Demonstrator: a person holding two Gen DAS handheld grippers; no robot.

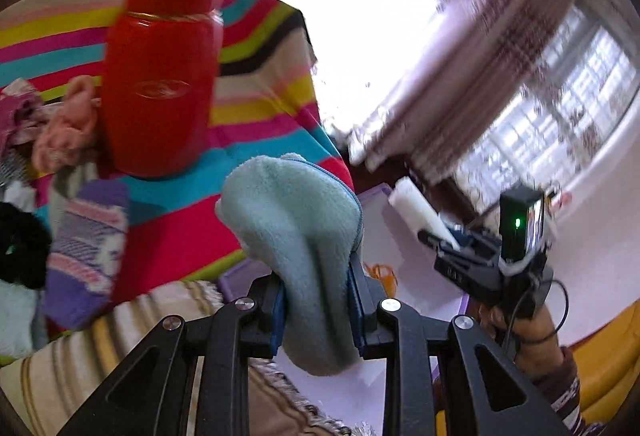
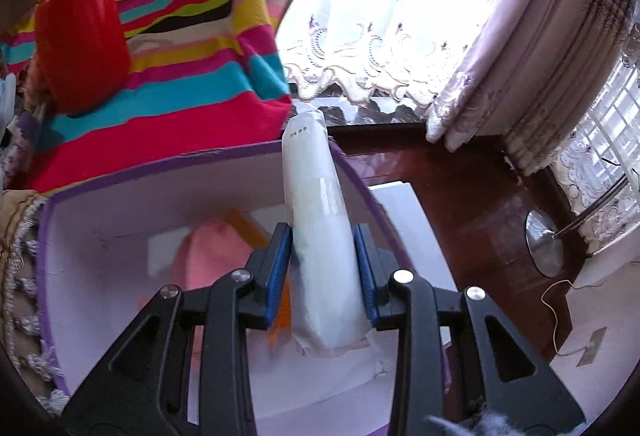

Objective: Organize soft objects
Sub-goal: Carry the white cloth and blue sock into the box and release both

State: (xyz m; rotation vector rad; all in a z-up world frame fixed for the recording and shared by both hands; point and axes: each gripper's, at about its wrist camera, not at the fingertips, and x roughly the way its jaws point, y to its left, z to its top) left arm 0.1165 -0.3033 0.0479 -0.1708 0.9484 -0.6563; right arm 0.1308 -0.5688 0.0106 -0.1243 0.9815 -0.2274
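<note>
My left gripper (image 1: 318, 310) is shut on a light blue fleece cloth (image 1: 296, 236), held up beside the striped blanket (image 1: 260, 107). My right gripper (image 2: 322, 272) is shut on a white wrapped roll (image 2: 320, 236), held over the purple-rimmed white box (image 2: 120, 220). A pink cloth (image 2: 212, 256) lies inside the box. The right gripper also shows in the left wrist view (image 1: 448, 248), with the white roll (image 1: 416, 209) over the box (image 1: 420, 276). A purple striped sock (image 1: 88, 252), a peach scrunchie (image 1: 66, 127) and a black fuzzy item (image 1: 20, 244) lie on the blanket at the left.
A red bottle (image 1: 160, 75) stands on the striped blanket; it also shows in the right wrist view (image 2: 76, 35). A dark wooden floor (image 2: 460, 195), curtains (image 2: 540, 35) and a lamp base (image 2: 544, 242) lie to the right. A beige fringed throw (image 1: 100, 356) covers the near edge.
</note>
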